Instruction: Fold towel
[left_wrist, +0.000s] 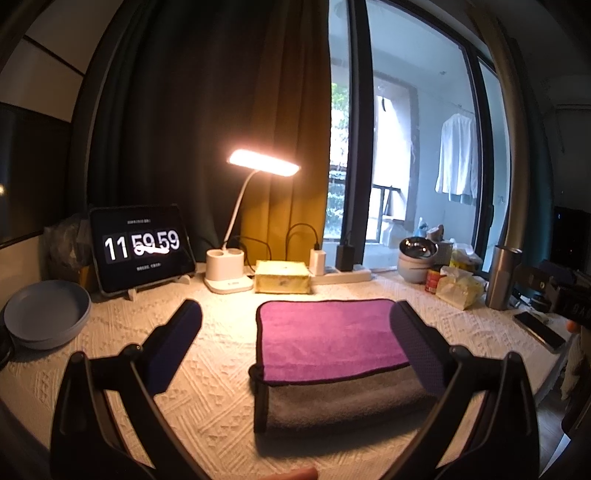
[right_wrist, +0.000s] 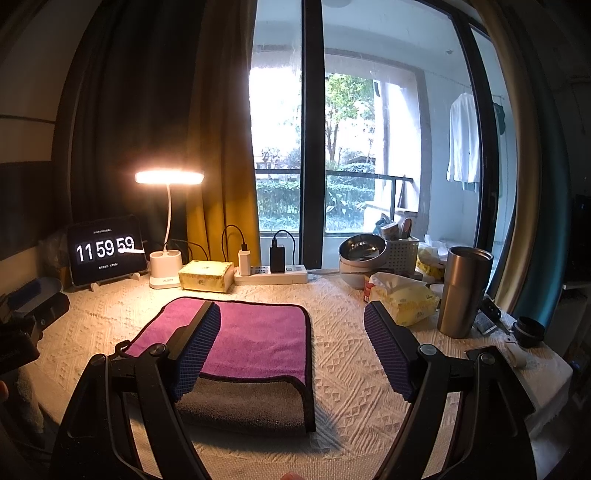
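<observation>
towel (left_wrist: 328, 332): folded, purple face up, grey layer showing at near edge, dark trim, flat on the tablecloth (left_wrist: 221, 387)
left gripper (left_wrist: 295, 345): jaws spread wide, nothing held; right finger overlaps the towel's right edge in view, contact unclear; left finger over bare cloth
lamp (left_wrist: 263, 163): lit, behind towel
tablet (left_wrist: 142, 248): reads 11 59 59, back left
plates (left_wrist: 46, 314): grey stack, far left
tissue box (left_wrist: 282, 277): just right of lamp base
steel tumbler (left_wrist: 502, 277): back right
</observation>
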